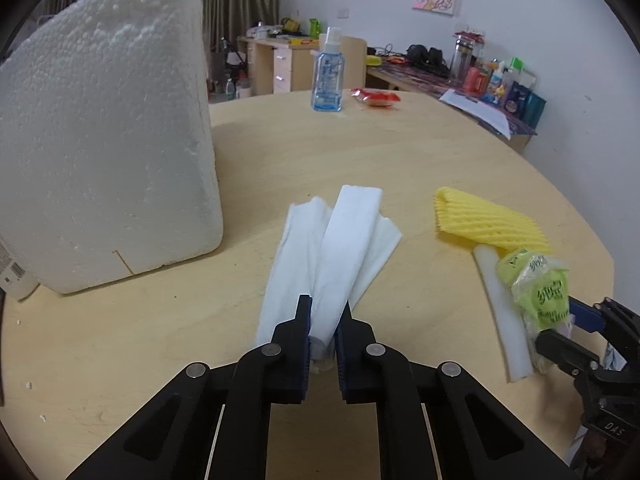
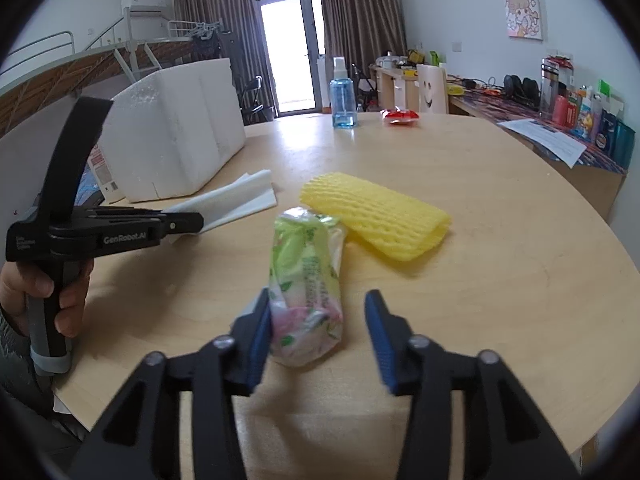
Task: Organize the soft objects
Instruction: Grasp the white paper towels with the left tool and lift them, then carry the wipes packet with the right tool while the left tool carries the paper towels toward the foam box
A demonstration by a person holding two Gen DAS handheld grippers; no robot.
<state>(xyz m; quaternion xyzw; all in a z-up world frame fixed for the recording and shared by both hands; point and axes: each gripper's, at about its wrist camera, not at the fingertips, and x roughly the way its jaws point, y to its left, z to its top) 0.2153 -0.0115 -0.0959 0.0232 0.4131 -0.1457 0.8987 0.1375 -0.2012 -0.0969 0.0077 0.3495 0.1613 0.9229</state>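
The left gripper [image 1: 325, 312] was clamped on the near end of a bundle of white tissue sheets [image 1: 340, 248], its jaws nearly together with the paper pinched between them. The sheets fanned away from the tips across the round wooden table [image 1: 160, 340]. Just beyond them on the left stood a large white foam box [image 1: 108, 140] (its rough beaded wall filled much of the left wrist view).

The right gripper [image 2: 318, 312] stood apart around a green and pink plastic packet [image 2: 306, 284]; the left pad [image 2: 262, 332] touched the packet's side, while the right pad had a clear gap, so nothing was squeezed. The packet lay on the table, its far end touching a yellow foam net sleeve [image 2: 376, 216]. In the left wrist view a white foam strip [image 1: 502, 312] lay beside the packet.

At the table's far edge stood a blue spray bottle [image 2: 342, 98], with a red wrapper [image 2: 399, 116] near it. A person's hand [image 2: 60, 292] gripped the left tool's handle in the right wrist view.
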